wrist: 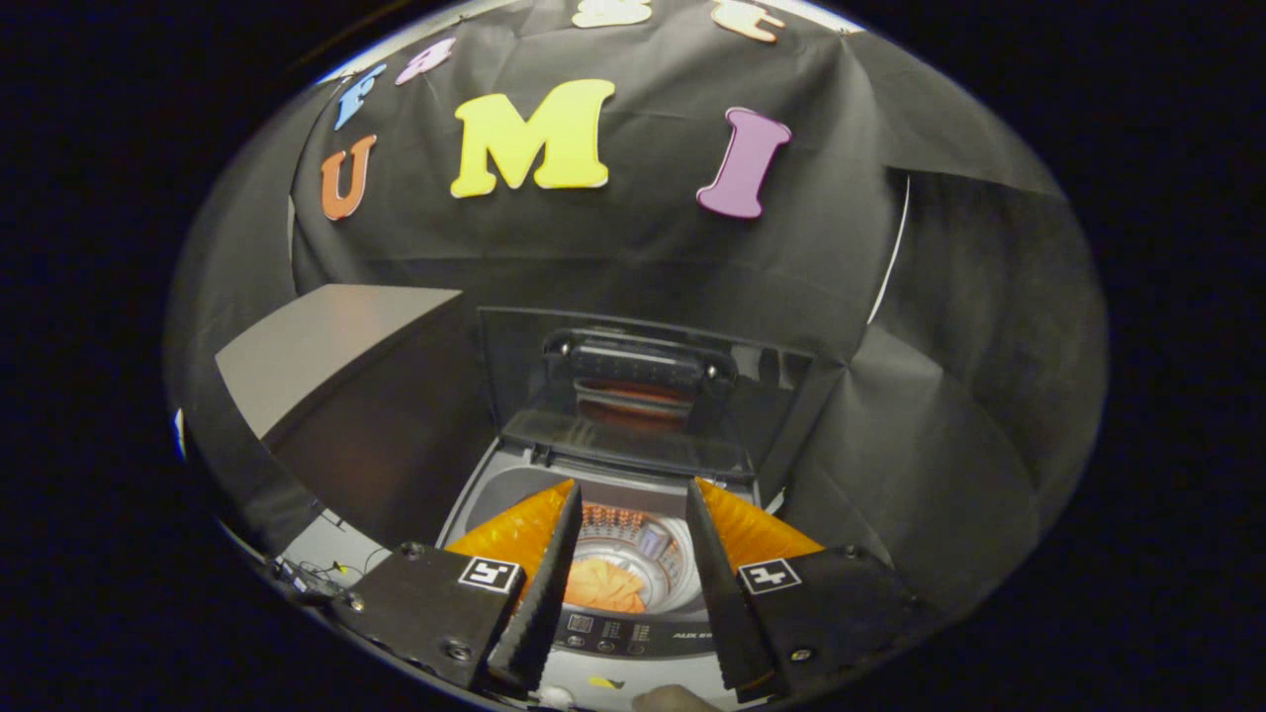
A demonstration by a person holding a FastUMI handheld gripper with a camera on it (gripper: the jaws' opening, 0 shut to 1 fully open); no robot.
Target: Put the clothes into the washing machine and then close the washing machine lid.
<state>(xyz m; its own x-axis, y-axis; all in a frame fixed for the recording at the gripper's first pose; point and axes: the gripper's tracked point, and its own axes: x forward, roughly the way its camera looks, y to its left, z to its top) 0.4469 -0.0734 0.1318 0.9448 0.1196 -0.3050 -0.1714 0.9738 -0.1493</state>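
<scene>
Two fingers of the hand-held gripper (633,583) stand spread apart with nothing between their inner faces, hovering over the open top of the washer (495,494). Through the gap between them the drum (653,539) shows, and an orange cloth (605,585) lies on its floor, below and just ahead of the fingertips, nearer the left finger than the right. Neither finger touches the cloth; both stay above the washer's rim. The lid (633,396) is folded up at the back edge of the washer, leaning toward the booth's wall beyond the fingers, and its dark panel carries a faint orange reflection. The control strip (633,631) runs along the front edge of the washer, between the finger bases, with small buttons too fine to make out. A small yellow mark (605,682) sits on the front edge below that strip. A fingertip of the person (673,698) peeks in beside it. Left of the washer a grey box (326,346) stands against the wall, and some thin cables (316,574) lie on the floor by the washer's front left corner.
</scene>
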